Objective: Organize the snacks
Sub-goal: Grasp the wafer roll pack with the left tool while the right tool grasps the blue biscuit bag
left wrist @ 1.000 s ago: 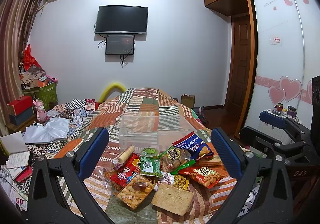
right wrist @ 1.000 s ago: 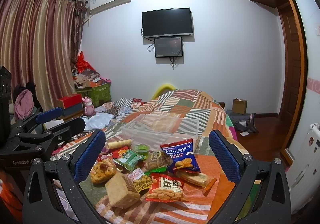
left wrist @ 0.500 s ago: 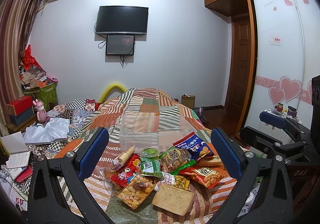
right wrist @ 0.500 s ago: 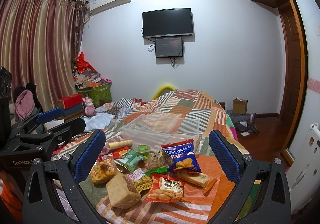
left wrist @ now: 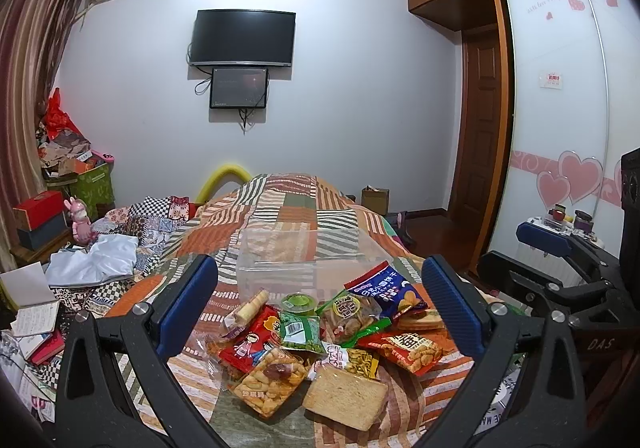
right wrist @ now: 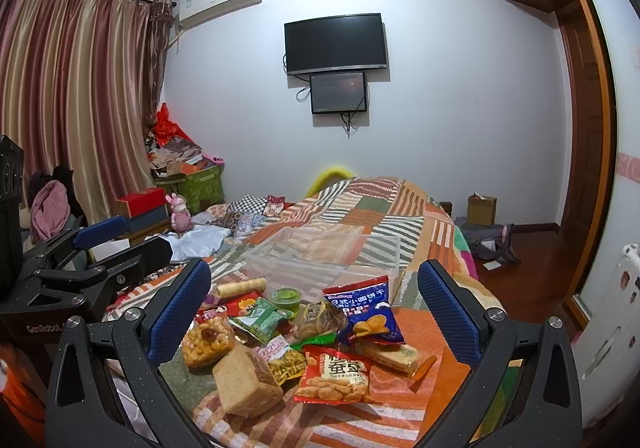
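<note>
A pile of snack packets lies on the patchwork bedspread: a blue chip bag, a red bag, a green packet, a wrapped bread slice, a green jelly cup and a wafer roll. A clear plastic bin stands just behind the pile. My left gripper is open and empty, above the near side of the pile. My right gripper is open and empty, to the right of it.
Each gripper shows in the other's view: the right one, the left one. Clothes and books clutter the bed's left side. Boxes stand by the curtain. A wardrobe and a door are on the right.
</note>
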{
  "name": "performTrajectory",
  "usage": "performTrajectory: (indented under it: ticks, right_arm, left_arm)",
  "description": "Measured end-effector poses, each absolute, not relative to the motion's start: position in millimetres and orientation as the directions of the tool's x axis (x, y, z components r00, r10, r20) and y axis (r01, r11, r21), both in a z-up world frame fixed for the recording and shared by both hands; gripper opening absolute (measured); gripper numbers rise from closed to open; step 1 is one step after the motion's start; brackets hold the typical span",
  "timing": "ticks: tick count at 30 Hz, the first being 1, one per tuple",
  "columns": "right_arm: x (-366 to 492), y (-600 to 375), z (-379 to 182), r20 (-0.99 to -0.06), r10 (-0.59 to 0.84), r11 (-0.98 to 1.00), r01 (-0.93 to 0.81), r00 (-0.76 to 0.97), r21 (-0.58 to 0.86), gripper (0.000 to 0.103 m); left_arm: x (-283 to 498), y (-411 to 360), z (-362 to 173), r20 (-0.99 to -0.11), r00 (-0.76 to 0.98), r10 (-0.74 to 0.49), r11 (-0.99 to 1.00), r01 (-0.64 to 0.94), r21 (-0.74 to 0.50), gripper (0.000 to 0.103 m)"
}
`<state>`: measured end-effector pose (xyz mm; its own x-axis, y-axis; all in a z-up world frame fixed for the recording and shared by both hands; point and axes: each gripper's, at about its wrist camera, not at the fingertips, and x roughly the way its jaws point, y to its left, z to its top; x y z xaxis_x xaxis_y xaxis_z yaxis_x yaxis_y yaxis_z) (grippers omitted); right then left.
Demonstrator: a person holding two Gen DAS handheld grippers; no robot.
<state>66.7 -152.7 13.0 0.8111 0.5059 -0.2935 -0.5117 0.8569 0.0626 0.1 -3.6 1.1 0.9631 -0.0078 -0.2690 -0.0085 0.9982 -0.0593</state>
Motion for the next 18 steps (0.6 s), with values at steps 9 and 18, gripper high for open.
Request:
performTrajectory:
  ticks: [9, 18]
  right_arm:
    - [79, -152, 2, -0.320, 0.506, 0.856, -0.511, 0.801, 0.075, 0.103]
    - [106, -150, -21, -0.391, 0.487, 0.865, -0.493, 0.781, 0.092, 0.103]
  left_arm:
    - [12, 1, -8, -0.300, 0.954, -0.013, 0.998, -0.007, -0.065, 0.103]
    - [42, 18, -37, -0.389, 0.921, -0.001, 0.997, -0.029, -0.071, 0.103]
